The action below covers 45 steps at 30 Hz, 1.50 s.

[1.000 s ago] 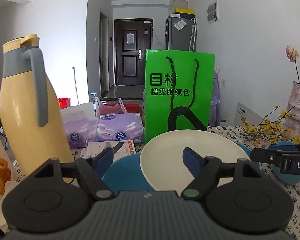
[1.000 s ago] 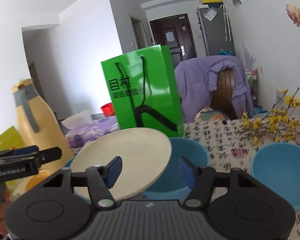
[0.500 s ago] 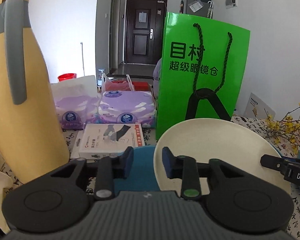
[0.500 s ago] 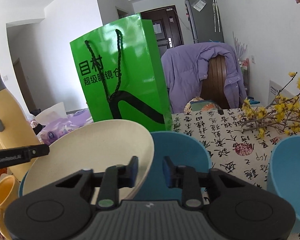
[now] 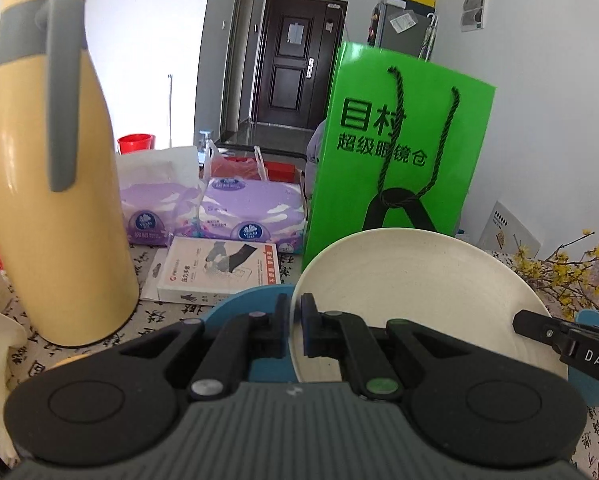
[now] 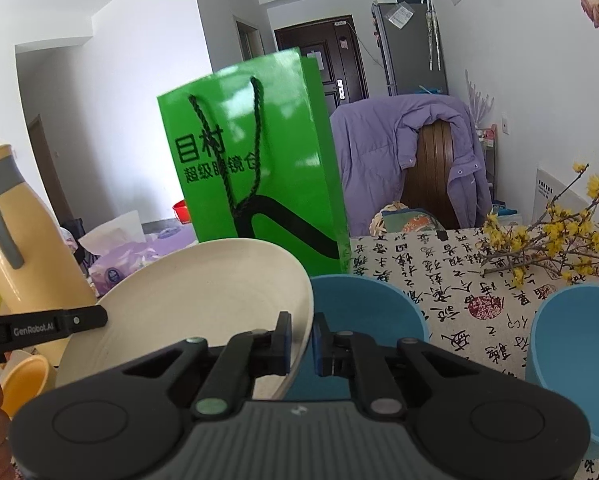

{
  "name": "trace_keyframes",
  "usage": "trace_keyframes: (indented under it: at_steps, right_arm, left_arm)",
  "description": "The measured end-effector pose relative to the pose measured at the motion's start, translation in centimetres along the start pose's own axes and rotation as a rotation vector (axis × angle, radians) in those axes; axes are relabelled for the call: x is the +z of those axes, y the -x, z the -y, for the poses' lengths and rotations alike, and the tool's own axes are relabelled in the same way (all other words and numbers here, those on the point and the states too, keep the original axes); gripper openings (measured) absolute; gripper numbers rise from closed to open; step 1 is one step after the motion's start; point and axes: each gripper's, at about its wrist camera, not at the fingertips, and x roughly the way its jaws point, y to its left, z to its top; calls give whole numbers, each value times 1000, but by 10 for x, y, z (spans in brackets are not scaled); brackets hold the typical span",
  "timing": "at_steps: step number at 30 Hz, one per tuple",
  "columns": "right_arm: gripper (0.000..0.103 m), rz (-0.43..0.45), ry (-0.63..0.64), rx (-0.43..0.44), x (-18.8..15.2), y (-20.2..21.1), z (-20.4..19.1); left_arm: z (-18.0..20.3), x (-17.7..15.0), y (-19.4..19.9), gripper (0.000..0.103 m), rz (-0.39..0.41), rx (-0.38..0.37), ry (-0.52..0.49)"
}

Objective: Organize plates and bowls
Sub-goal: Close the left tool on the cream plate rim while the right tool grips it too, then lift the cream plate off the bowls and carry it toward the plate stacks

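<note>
From the left wrist, the left gripper (image 5: 294,326) is pinching the near-left rim of the cream plate (image 5: 419,292); its jaws have just been closing, and the thin rim is now sitting between the blue pads. The plate is tilting up off a blue plate (image 5: 243,304) lying beneath it on the patterned tablecloth (image 5: 167,320), which suggests it is being lifted away from that stack. The tip of the right gripper (image 5: 539,330) is reaching the plate's far-right edge — a second hold on the opposite side, likely to keep such a wide, shallow dish from swinging. A tall yellow jug (image 5: 55,184) is standing close on the left, and a green paper bag (image 5: 399,160) is rising just behind the plate, so there is little room for the lift.

From the right wrist, the right gripper (image 6: 301,344) is likewise pressed onto the cream plate (image 6: 203,300) at its right rim, its jaws having just been closing with the rim between them. The left gripper (image 6: 99,316) is showing at the plate's other side. Just beside the plate, a blue bowl (image 6: 371,312) is sitting on the cloth, and another blue bowl (image 6: 579,360) is standing well apart to the right — probably the pieces to be sorted next.
</note>
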Motion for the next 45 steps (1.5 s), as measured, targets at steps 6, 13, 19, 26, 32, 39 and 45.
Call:
trace_keyframes:
  at_steps: [6,13,19,26,32,39,45]
  right_arm:
    - [10,27,-10,12,-5,39,-12]
    - [10,43,-2,14,-28,96,-23]
    - [10,74,2,15,-63,159,-29]
    - [10,112,19,18,-116,233,-30]
    - [11,107,0,37,-161,279,-32]
    - [11,35,-37,33,-215,296,-30]
    - [11,31,-20,13,-237,313,-29]
  left_arm:
    - [-1,-11,43,6,33,7,12]
    - [-2,-37,104,6,51,-11,40]
    - [4,-74,168,6,79,-8,73]
    - [5,-128,239,6,121,-43,99]
    - [4,-175,287,6,147,-28,72]
    - [-2,-223,304,6,79,-20,106]
    - [-3,-246,312,6,40,-36,131]
